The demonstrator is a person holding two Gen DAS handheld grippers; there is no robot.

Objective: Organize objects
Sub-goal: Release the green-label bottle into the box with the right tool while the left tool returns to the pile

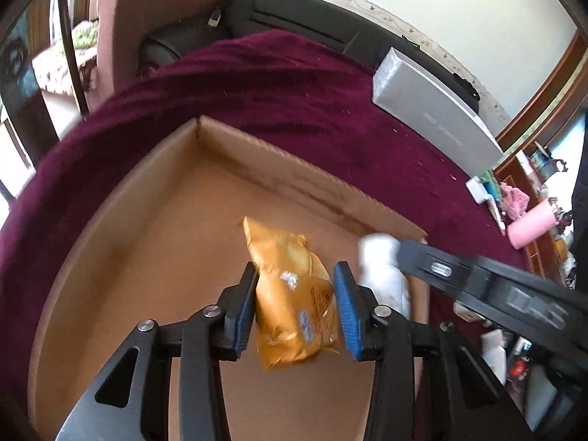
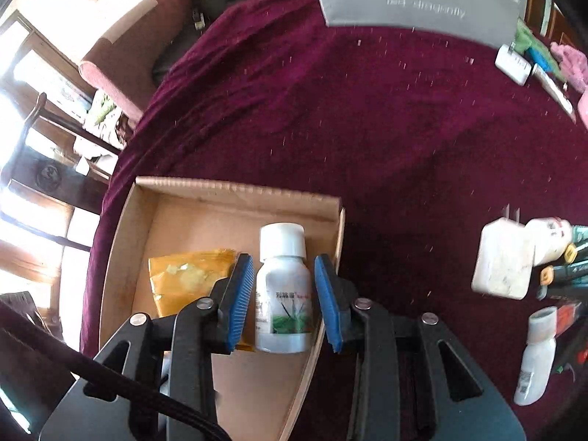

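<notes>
A shallow cardboard box (image 1: 257, 147) lies on a maroon cloth (image 1: 294, 84). In the left wrist view, an orange snack packet (image 1: 294, 305) sits between the blue pads of my left gripper (image 1: 296, 308), over the box floor. The pads flank the packet without visibly squeezing it. My right gripper (image 2: 284, 294) is shut on a white bottle (image 2: 282, 239) with a green label, held upright over the box's right side (image 2: 340, 228). The packet (image 2: 191, 275) lies just left of it. The left wrist view shows the same bottle (image 1: 382, 279) with the right gripper's finger (image 1: 433, 268) against it.
A long grey carton (image 2: 415, 0) lies at the far edge of the cloth (image 2: 367, 128). To the right lie a white block (image 2: 501, 261), small white bottles (image 2: 536, 356), markers and a pink cylinder (image 1: 529, 228). A padded chair (image 1: 121, 25) stands beyond the table.
</notes>
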